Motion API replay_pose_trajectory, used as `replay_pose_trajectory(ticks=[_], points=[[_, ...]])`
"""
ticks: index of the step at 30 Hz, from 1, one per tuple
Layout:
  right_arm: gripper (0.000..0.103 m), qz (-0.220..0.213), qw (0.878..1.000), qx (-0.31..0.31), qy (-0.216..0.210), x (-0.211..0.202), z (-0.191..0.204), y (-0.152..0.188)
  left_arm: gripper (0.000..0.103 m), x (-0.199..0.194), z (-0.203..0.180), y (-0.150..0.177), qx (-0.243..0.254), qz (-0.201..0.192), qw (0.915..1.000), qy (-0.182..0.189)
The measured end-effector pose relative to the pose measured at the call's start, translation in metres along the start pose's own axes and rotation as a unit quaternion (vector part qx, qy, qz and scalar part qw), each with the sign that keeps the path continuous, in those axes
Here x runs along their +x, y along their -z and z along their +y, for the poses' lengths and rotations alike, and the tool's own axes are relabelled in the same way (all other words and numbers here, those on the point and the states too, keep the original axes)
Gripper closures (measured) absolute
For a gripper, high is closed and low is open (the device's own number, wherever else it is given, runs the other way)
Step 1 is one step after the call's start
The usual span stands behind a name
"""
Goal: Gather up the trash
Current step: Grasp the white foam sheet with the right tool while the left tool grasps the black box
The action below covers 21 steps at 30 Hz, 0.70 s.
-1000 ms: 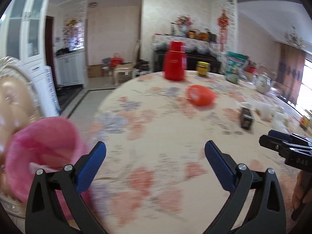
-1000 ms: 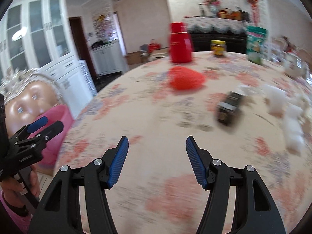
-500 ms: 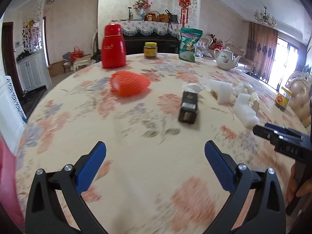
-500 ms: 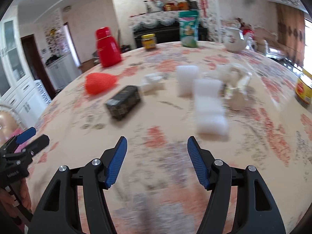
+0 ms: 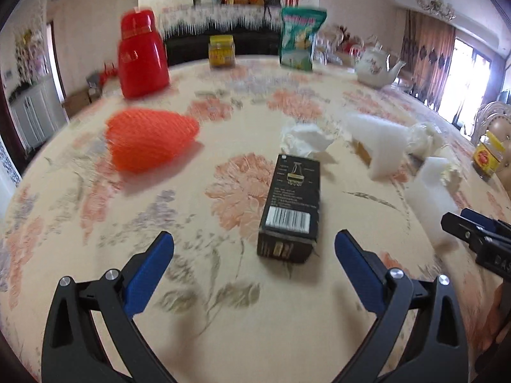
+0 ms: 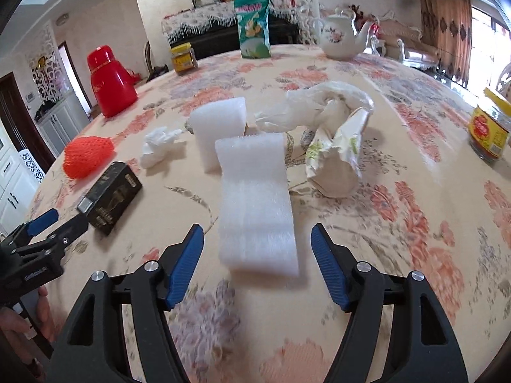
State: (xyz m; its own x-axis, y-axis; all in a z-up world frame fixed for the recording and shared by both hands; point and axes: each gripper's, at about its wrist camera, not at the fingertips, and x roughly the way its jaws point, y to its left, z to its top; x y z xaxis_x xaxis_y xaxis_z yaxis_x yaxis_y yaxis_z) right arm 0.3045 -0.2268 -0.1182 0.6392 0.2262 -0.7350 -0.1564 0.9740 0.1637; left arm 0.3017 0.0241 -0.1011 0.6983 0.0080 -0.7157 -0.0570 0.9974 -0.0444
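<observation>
- The table (image 6: 415,166), round under a floral cloth, carries all the litter; places below are given from the black box (image 5: 292,204).
- The black box lies flat on the cloth, barcode end toward the left wrist camera.
- The left gripper (image 5: 254,253) hovers over the cloth with its jaws spread wide and released; the box's near end sits just ahead of them, between the lines of the two fingers, touched by neither blue pad.
- Seen from the right wrist, the left gripper (image 6: 56,221) shows at the lower left, its tips just short of the box (image 6: 110,198).
- A crumpled tissue (image 5: 305,138) lies just behind the box.
- An orange net (image 5: 148,138) lies to the box's left, well apart.
- A red flask (image 5: 142,54) stands far behind the net.
- To the box's right lie two white foam pieces: the rear foam (image 6: 220,129) stands on edge, and the front foam (image 6: 257,204) lies in front of it, touching it.
- The right gripper (image 6: 257,260) hangs over the front foam's near end; its jaws are opening, with the foam between them and clear of both pads.
- A bunched plastic bag (image 6: 319,108) and a crumpled wrapper (image 6: 338,156) lie beyond the foam, farther from the box.
- A yellow-lidded jar (image 6: 490,127) stands farthest right, near the table's rim.
- At the far rim stand a teapot (image 6: 341,40), a green pouch (image 6: 254,28) and a second jar (image 6: 183,57).
</observation>
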Motion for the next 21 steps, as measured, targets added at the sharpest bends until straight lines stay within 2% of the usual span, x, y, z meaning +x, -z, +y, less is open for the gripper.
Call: replay_pose_trajectory(ticks=[5, 7, 10, 12, 13, 14, 15, 17, 21], points=[[0.033, 0.008, 1.0, -0.015, -0.001, 0.017, 0.007, -0.007, 0.006, 0.02, 0.002, -0.016, -0.022, 0.005, 0.9997, 0.008], [0.032, 0.013, 1.0, -0.017, 0.001, 0.022, 0.009, -0.009, 0.009, 0.025, -0.001, -0.022, -0.022, 0.005, 0.9997, 0.006], [0.032, 0.019, 1.0, -0.011, 0.006, 0.028, 0.007, -0.013, 0.02, 0.035, -0.008, -0.027, -0.014, 0.017, 0.9998, 0.005], [0.032, 0.028, 0.999, -0.011, 0.013, 0.033, 0.007, -0.015, 0.036, 0.044, -0.015, -0.028, -0.003, 0.036, 0.9993, 0.009], [0.032, 0.033, 0.999, -0.01, 0.015, 0.036, 0.007, -0.016, 0.041, 0.047, -0.018, -0.028, 0.002, 0.043, 0.999, 0.008], [0.032, 0.037, 0.999, -0.007, 0.017, 0.038, 0.005, -0.016, 0.051, 0.049, -0.021, -0.027, 0.007, 0.049, 0.9987, 0.006], [0.036, 0.038, 0.999, -0.006, 0.017, 0.039, 0.005, -0.017, 0.065, 0.05, -0.022, -0.027, 0.01, 0.051, 0.9986, 0.007], [0.053, 0.035, 0.999, -0.008, 0.018, 0.037, 0.005, -0.017, 0.065, 0.048, -0.025, -0.025, 0.019, 0.051, 0.9985, 0.008], [0.054, 0.018, 1.0, -0.01, 0.005, 0.023, 0.008, -0.009, 0.065, 0.032, -0.028, -0.015, 0.031, 0.036, 0.9988, 0.012]])
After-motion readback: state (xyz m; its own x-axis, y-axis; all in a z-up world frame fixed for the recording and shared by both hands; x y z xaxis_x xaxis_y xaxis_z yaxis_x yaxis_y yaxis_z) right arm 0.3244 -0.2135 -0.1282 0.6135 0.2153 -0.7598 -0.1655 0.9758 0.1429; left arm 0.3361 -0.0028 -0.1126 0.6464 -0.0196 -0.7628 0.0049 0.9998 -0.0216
